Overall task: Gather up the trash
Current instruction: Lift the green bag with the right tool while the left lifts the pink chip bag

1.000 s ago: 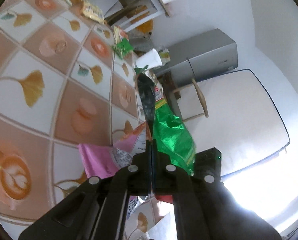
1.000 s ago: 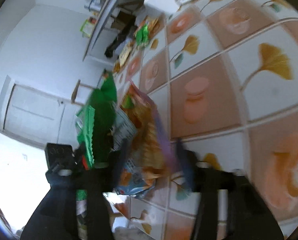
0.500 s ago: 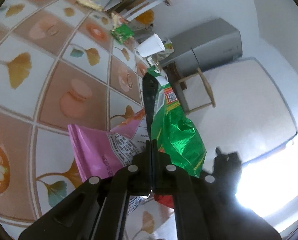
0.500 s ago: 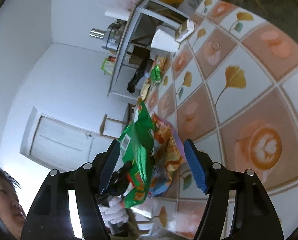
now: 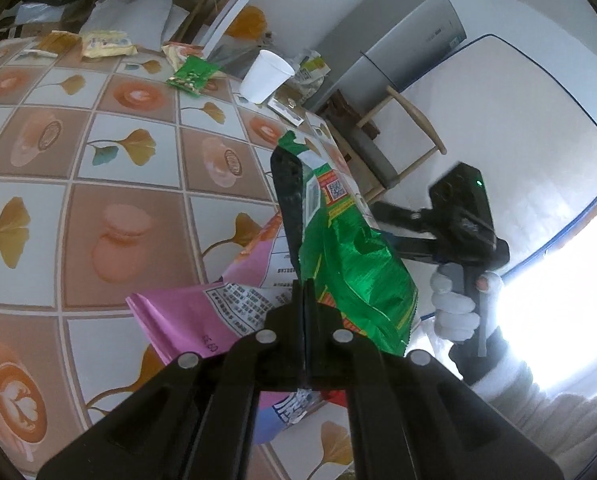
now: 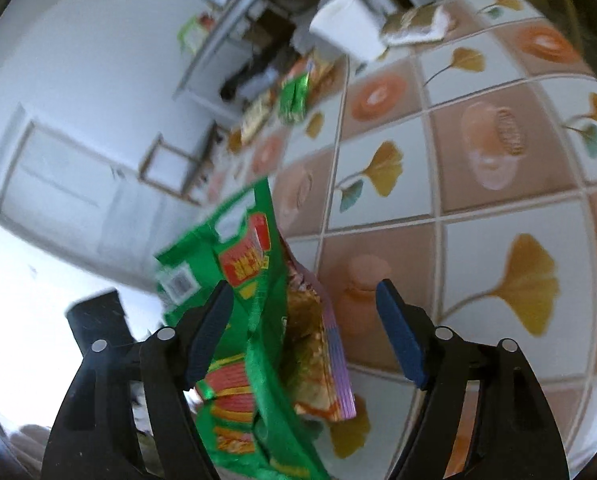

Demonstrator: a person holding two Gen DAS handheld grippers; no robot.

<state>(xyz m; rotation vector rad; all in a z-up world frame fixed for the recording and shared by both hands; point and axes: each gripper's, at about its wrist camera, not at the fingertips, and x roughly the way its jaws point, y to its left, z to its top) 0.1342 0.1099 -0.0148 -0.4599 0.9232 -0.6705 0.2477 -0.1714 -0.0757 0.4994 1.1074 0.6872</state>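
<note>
A crinkled green snack bag and a pink snack bag hang together above the tiled tablecloth. My left gripper is shut on them, with the green bag on its right side and the pink one on its left. In the right wrist view the same green bag and the pink bag stand between the blue pads of my right gripper. Its jaws are closing, but the pads are not pressing the bags. A gloved hand holds the right gripper beside the bags.
A white paper cup, a small green packet and yellow wrappers lie at the far end of the table. Past the table edge stand a wooden chair and a grey fridge.
The left gripper rolled and shifted with both bags still in it. The right gripper swung in closer, so the bags now sit between its pads, and it now shows in the left wrist view.
</note>
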